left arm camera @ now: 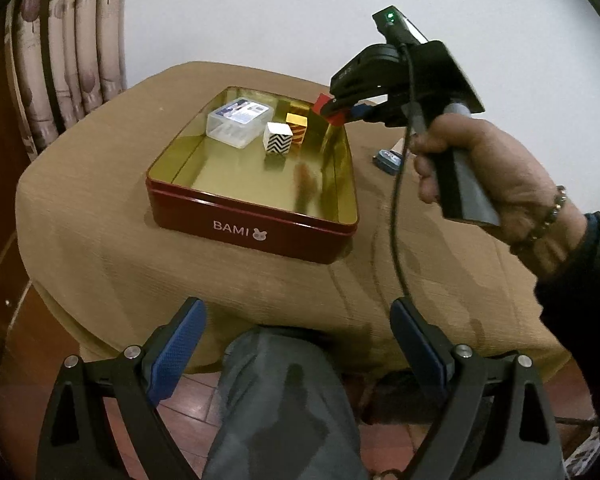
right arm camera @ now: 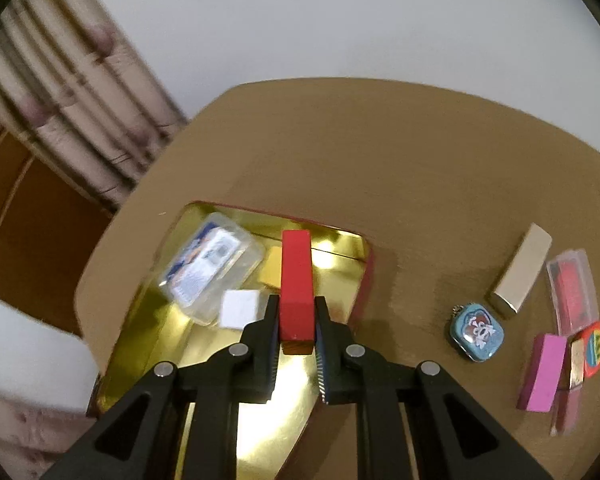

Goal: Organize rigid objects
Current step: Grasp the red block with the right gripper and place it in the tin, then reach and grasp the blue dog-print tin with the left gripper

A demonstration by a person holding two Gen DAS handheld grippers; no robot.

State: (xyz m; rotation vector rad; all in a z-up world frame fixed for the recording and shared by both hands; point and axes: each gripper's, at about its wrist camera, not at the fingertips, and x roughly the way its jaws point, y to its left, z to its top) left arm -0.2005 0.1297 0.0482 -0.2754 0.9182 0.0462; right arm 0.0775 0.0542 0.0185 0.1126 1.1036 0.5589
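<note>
The right tongs [right arm camera: 296,320] are clamped on a red block [right arm camera: 296,280], its long axis running straight out ahead of the fingers. Seen from the right wrist, the block hangs over the right-hand part of the red tin [right arm camera: 364,248] with the gold lining, above it rather than in it. So the coming move looks like a plain lowering into the tin, and the right hand [left arm camera: 480,168] is plainly the nearer one.

The left tongs [left arm camera: 296,344] stand wide apart with nothing between them, held back at the near edge of the tabletop [right arm camera: 380,152], well away from the tin.

Already inside the tin: a clear plastic box [left arm camera: 240,120], a zigzag cube [left arm camera: 278,138] and a gold-topped striped block [left arm camera: 297,128]. These crowd the far end, so the bare gold floor nearer the front seems the safer spot.

Still out on the tabletop, to the right of the tin, lie a small blue tin [right arm camera: 478,330], a grey bar [right arm camera: 522,270], a pink block [right arm camera: 542,372] and a clear case with something red in it [right arm camera: 572,292]. None stands in the way.
</note>
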